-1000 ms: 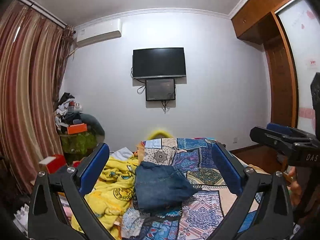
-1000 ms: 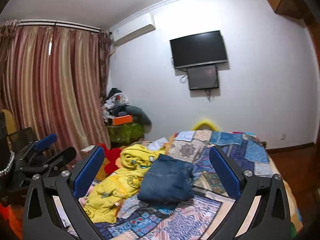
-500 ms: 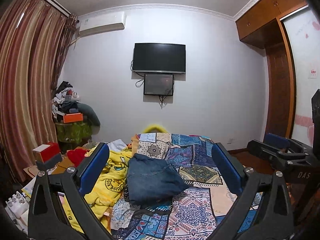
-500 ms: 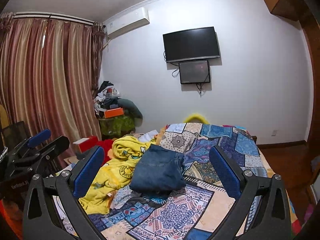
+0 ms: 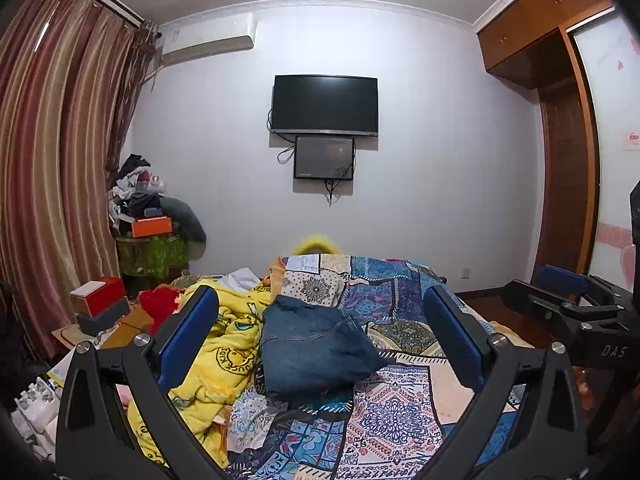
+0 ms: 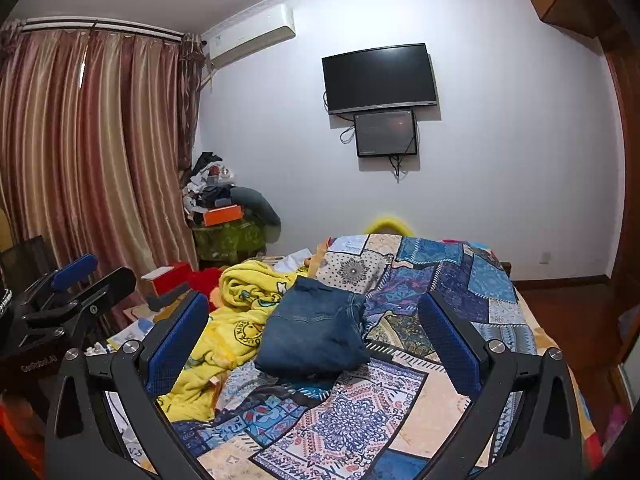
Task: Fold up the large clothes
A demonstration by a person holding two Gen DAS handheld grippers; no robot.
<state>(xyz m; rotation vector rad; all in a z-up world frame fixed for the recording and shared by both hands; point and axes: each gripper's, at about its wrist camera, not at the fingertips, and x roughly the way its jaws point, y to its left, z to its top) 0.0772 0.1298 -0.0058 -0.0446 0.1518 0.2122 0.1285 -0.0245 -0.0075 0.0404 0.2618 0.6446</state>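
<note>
Folded blue jeans (image 5: 312, 348) lie in a compact bundle on the patchwork bedspread (image 5: 400, 412); they also show in the right wrist view (image 6: 316, 332). My left gripper (image 5: 320, 340) is open and empty, held above the near end of the bed, well short of the jeans. My right gripper (image 6: 316, 336) is open and empty too, at a similar distance. Each gripper shows in the other's view: the right one (image 5: 572, 304) at the right edge, the left one (image 6: 76, 284) at the left edge.
A crumpled yellow blanket (image 5: 224, 344) lies left of the jeans. Red and grey boxes (image 5: 100, 300) and clutter sit on the floor at the left. A piled side table (image 5: 152, 240), curtains, a wall TV (image 5: 324, 106) and a wooden wardrobe (image 5: 560, 160) surround the bed.
Both grippers have pulled back and tilted, so the jeans and bed sit farther off and lower in view. The jeans have not moved. Both jaws stay open.
</note>
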